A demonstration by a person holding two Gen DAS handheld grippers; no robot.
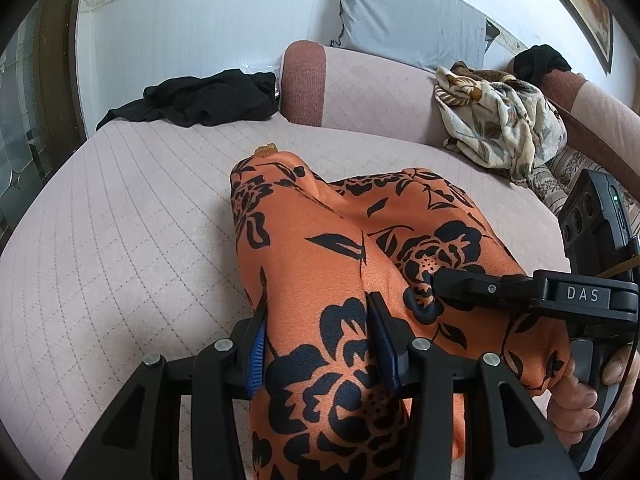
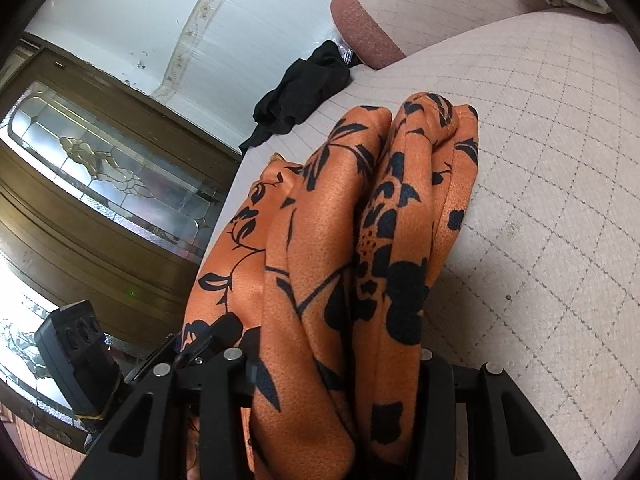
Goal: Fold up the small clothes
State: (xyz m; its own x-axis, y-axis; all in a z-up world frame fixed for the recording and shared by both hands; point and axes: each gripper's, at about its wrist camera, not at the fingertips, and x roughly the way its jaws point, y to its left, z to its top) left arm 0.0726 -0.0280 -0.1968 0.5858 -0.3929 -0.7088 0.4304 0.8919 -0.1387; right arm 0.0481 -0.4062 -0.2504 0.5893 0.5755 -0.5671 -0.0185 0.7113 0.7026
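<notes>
While bunched over the quilted sofa seat (image 1: 120, 208), orange floral garment (image 1: 320, 264) is held up | L gripper (image 1: 320, 344) clamped on a thick fold | R gripper (image 2: 340, 364) clamped on adjacent folds, just beside L | black cloth (image 1: 200, 100) lies well apart.

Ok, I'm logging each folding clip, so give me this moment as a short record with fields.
surface: quilted pink sofa seat
garment in work: orange floral garment, bunched in folds
left gripper: jaws closed on the orange floral garment
right gripper: jaws closed on the same garment
other clothes: black garment at the seat's far edge; cream floral cloth by the backrest
fold state: not yet flat
</notes>
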